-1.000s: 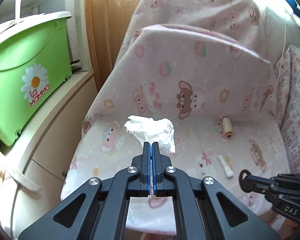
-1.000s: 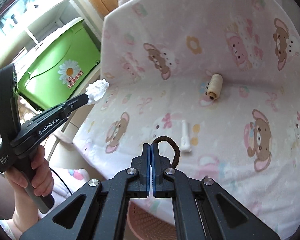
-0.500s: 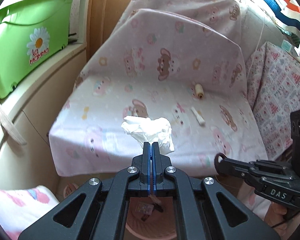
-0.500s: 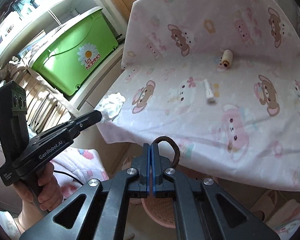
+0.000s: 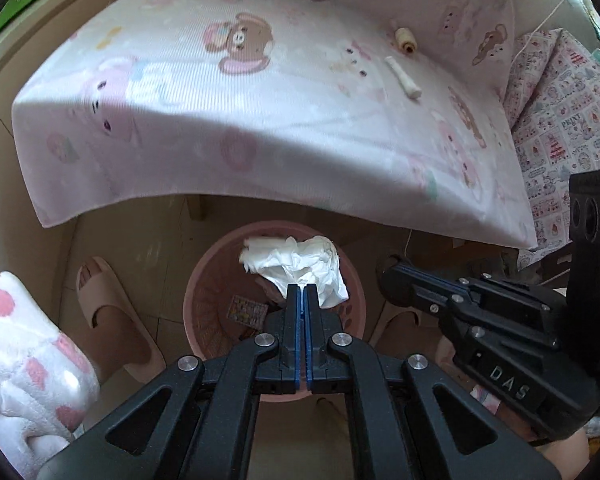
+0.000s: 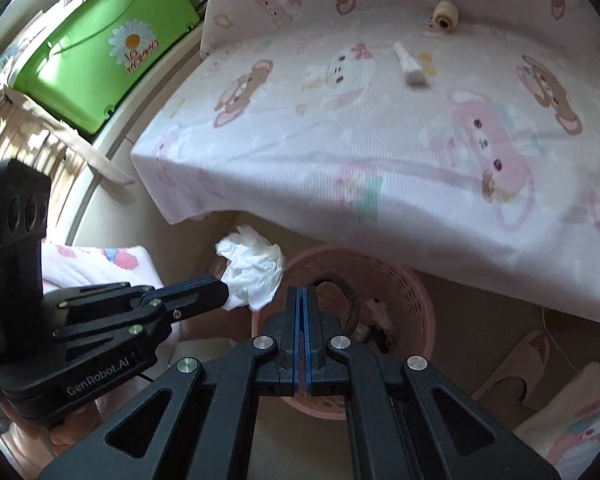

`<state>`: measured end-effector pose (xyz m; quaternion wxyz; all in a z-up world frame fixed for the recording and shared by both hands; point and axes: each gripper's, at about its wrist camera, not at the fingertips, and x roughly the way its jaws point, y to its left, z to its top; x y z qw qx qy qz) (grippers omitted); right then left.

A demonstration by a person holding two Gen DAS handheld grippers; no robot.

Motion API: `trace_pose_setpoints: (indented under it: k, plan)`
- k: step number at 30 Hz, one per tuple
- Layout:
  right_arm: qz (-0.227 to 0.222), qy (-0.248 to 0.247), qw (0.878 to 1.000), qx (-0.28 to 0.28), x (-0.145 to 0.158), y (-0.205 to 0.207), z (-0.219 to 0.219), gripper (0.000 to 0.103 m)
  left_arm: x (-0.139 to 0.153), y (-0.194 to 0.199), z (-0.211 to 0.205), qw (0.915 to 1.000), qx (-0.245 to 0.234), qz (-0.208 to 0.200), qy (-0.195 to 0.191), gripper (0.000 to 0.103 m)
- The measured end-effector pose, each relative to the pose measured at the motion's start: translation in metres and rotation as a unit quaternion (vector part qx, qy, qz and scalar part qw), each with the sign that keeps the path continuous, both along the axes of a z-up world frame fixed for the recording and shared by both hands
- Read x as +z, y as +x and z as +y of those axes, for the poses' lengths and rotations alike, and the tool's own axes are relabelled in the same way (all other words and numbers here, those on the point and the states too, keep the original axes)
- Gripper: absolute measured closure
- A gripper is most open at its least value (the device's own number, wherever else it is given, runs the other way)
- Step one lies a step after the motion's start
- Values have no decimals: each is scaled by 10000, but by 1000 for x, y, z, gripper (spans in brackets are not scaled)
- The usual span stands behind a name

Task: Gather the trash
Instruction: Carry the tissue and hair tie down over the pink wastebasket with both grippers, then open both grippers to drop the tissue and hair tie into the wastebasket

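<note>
Two black hand-held grippers hang over a round pink plastic basket (image 5: 204,280) on the floor below a pink bear-print sheet (image 5: 300,120). The left gripper (image 5: 302,290) is clamped on a crumpled white tissue (image 5: 300,264) above the basket; the right gripper (image 6: 301,293), just beside it, pinches a dark brown hair-tie ring (image 6: 346,292) over the basket's rim.

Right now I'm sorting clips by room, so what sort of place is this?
Probably a home bedroom or living corner: a seat cushion under a pink bear-print cloth cover, beige foam slippers on the floor, and a pink plastic lattice wastebasket beneath the seat's edge.
</note>
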<state>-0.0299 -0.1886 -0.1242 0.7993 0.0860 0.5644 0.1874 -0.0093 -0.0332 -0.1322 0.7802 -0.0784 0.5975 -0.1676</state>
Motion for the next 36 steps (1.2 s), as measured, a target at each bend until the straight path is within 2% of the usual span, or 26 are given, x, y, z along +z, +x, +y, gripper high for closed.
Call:
trace_pose_setpoints:
  k: [3,7,12,17,20,21,22,25,29,32,33,36]
  plan:
    - [236,-174,9996,-1,-22,1,5,101,-24,3,-2,9989,-72,466,72,102]
    - [708,-315,9970,-59,-59,8,6,101,-56,4,-11,9947,-287,891,416,102]
    - [1011,-595,9930,-150,-91,13,4,101,-78,1,-21,9895,-535,969,927,102]
    - [1389,-771,9871,-179,-118,14,5,101,-99,0,-22,9825,-607,1327,1159,100]
    - [1480,-865,9848,-275,-125,15,2,100,-102,-1,-24,9798,-549,1436,1282,82]
    - [1523,-892,9837,-345,-127,16,-1,97,-103,0,-21,9797,-502,1443,1298,71]
    - [1541,-879,9833,-396,-127,15,-2,91,-103,1,-20,9799,-446,1423,1326,66]
    - [1466,-835,9843,-521,-120,15,-9,73,-99,3,-14,9811,-344,1271,1418,66]
    - [1267,-817,9872,-525,-101,12,-8,73,-79,6,-12,9830,-185,723,1676,65]
    - [1044,-762,9901,-543,-81,8,-8,70,-59,7,-9,9862,-53,306,1624,61]
    - [1013,-711,9909,-535,-75,6,-8,67,-51,8,-8,9871,1,193,1592,59]
    - [739,-842,9919,-599,-57,1,-9,65,-33,10,-2,9880,162,-102,1533,56]
